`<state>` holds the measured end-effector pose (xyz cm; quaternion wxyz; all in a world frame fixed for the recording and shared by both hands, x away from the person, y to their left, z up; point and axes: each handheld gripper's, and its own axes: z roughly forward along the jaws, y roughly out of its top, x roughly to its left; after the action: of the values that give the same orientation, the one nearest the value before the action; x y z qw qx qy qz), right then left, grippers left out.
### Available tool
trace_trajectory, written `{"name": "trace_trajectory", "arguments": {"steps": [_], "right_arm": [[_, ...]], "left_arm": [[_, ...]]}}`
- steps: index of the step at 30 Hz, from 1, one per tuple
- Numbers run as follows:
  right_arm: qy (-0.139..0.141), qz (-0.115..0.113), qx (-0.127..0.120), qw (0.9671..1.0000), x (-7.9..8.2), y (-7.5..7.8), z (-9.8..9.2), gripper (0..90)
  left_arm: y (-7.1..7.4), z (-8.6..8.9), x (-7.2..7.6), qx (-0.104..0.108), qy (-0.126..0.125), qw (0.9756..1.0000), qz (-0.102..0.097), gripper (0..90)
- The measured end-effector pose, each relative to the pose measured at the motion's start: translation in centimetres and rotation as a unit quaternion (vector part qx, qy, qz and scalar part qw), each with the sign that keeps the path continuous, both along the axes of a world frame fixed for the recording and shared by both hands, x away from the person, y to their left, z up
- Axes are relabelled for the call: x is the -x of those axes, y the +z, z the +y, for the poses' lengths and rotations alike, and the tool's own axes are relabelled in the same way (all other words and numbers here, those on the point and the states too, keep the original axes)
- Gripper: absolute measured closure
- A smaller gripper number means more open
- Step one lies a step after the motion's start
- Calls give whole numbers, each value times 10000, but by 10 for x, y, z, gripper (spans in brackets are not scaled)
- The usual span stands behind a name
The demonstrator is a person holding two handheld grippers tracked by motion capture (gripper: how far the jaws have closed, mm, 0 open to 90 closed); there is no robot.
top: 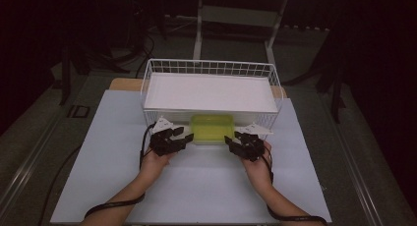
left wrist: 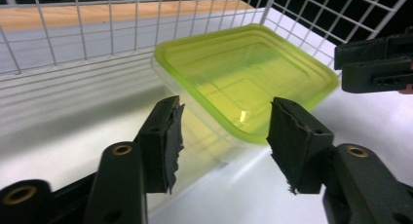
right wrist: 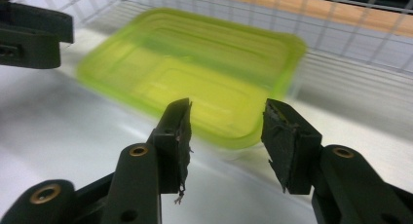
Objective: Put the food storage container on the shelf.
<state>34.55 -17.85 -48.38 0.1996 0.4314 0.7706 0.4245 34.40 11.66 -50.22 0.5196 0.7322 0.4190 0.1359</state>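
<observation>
Black left gripper (top: 183, 136) and right gripper (top: 235, 140) flank green-lidded container (top: 212, 128), jaws parted.

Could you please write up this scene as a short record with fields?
setting: white table top with a white wire basket at its far side
container: clear box with a yellow-green lid, lid on, resting on the table against the basket's front
left hand-held gripper: jaws open, pads apart, nothing between them, just short of the box's left end
right hand-held gripper: jaws open, nothing between them, just short of the box's right end
contact: neither gripper holds the box
</observation>
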Motion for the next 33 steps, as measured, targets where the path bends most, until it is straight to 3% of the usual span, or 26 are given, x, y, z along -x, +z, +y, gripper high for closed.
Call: {"name": "trace_trajectory", "arguments": {"steps": [4,6,8,10,13,16,23,33], "right_arm": [[147,131,-133,9997,9,-1,5,522],[198,144,-180,9995,11,-1,7,526],[270,112,-97,9995,16,-4,13,578],[306,157,-65,9994,17,-7,17,657],[436,210,68,9988,19,-13,23,802],[533,250,170,9981,19,-19,29,896],[525,298,239,9979,9,-33,42,898],[331,343,216,9986,-13,-40,51,898]], "left_arm": [[4,1,14,-121,-103,9998,-79,383],[6,3,20,-84,-138,9998,-121,353],[6,6,25,33,-347,9993,-122,270],[4,8,29,38,-528,9986,-46,262],[1,11,36,194,-688,9973,-141,230],[0,12,40,190,-662,9974,-203,18],[-6,12,40,193,-532,9983,-126,7],[-10,13,43,137,-399,9986,-327,7]]}}
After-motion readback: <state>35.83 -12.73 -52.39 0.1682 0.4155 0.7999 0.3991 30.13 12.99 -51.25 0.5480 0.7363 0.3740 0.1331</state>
